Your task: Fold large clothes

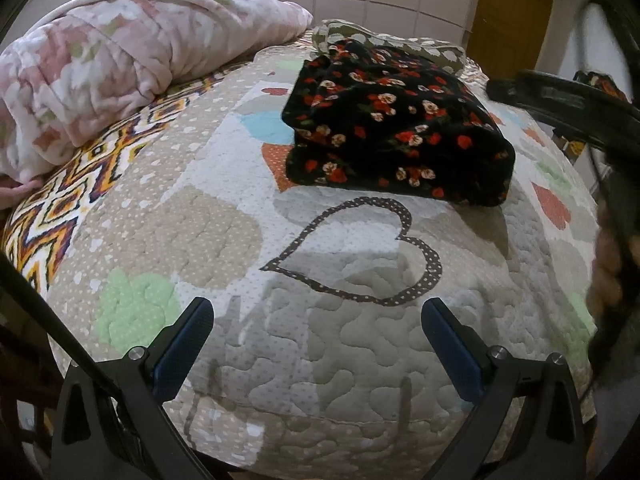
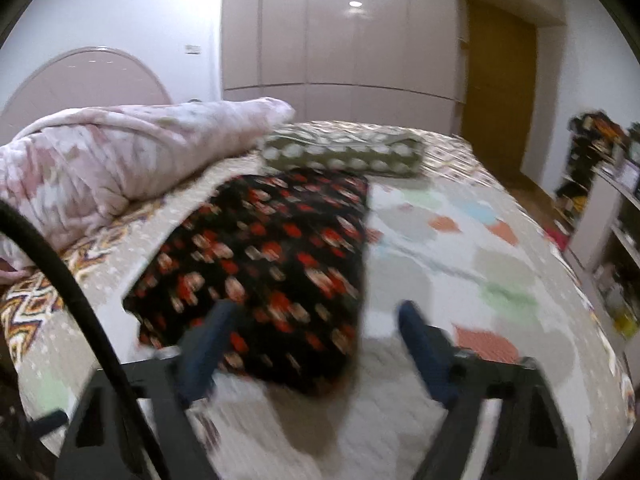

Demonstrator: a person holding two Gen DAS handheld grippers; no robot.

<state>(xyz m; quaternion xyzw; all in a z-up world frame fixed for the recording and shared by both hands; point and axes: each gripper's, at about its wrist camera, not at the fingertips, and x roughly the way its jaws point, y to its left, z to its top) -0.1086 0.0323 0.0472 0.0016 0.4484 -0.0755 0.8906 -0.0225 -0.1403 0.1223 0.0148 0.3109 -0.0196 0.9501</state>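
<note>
A folded black garment with red and white flowers lies on the quilted bedspread, far from my left gripper, which is open and empty above the quilt's heart pattern. In the blurred right wrist view the same garment lies just ahead of my right gripper, which is open and empty; its left finger overlaps the garment's near edge. A folded olive garment with white spots lies behind the black one.
A rumpled pink blanket is heaped at the far left of the bed. The right gripper's body shows at the right of the left wrist view. A wardrobe, a wooden door and shelves stand beyond the bed.
</note>
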